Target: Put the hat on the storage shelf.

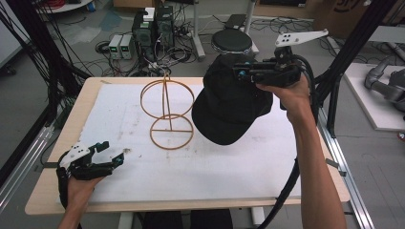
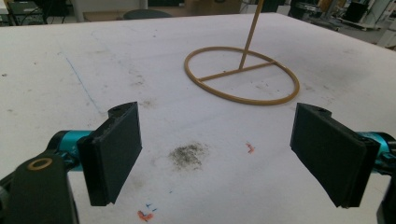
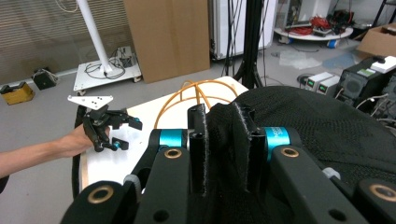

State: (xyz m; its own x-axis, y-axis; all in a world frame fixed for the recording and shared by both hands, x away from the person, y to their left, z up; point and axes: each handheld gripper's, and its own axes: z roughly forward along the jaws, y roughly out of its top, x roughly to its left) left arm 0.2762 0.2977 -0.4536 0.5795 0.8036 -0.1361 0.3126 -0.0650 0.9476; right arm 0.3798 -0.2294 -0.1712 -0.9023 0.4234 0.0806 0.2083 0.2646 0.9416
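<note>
A black cap (image 1: 229,107) is held in the air by the right gripper (image 1: 239,73), clamped on its crown fabric, at 3 o'clock of a wire hat stand (image 1: 167,112).

The cap would best be centred over the stand's top ring before lowering; the left gripper (image 1: 109,151) rests wide open and empty at the table's (image 1: 200,191) 8 o'clock corner.

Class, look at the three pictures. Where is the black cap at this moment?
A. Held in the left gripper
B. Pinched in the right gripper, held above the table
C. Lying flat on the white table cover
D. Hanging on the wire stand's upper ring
B: the right gripper pinches the black cap, which hangs above the table, beside the wire stand.
</note>
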